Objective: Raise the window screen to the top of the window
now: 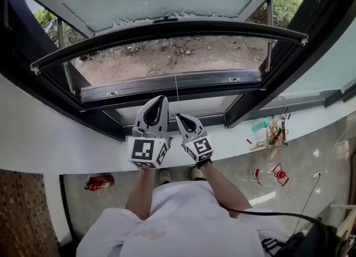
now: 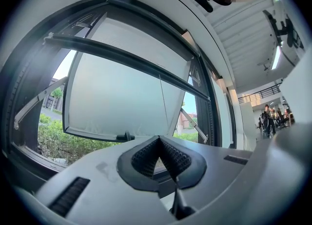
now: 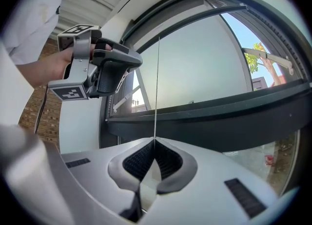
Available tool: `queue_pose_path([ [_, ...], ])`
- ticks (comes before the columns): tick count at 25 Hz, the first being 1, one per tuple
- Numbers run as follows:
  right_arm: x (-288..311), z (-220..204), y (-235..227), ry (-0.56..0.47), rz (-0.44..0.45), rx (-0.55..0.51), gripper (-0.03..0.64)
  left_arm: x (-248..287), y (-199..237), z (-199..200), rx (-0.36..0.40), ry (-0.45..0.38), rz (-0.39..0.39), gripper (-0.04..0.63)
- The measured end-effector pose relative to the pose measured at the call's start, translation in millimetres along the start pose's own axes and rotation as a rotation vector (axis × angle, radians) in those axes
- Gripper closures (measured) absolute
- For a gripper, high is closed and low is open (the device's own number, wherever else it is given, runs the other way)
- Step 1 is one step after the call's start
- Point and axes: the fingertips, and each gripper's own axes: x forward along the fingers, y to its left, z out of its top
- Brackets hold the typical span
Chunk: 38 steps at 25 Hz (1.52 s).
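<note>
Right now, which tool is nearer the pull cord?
Right. The right tool is shut on the cord, which runs straight up from its tips. The left tool is shut on nothing, beside the cord and higher up, with a gap between them.

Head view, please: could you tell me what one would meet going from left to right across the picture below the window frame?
From the left: red fire extinguisher → left gripper → right gripper, shut on the pull cord → clear container with red parts.
</note>
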Motion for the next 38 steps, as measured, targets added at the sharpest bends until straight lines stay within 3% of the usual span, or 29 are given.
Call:
queue_pose_path([
  [5, -8, 16, -2, -0.029, -0.032, -0.089, 0.617, -1, 3, -5, -0.014, 0.001, 0.01, 0.595],
  [13, -8, 58, 0, -0.123, -0.022, -0.094, 0.617, -3, 3, -9, -0.02, 0.011, 0.024, 0.595],
  [28, -8, 117, 7, -0.281, 0.015, -0.063, 0.617, -4, 5, 2, 0.015, 0.006, 0.044, 0.595],
  [38, -3, 142, 7, -0.338, 0.045, 0.068, 0.617, -9, 6, 7, 0.028, 0.006, 0.051, 0.595],
])
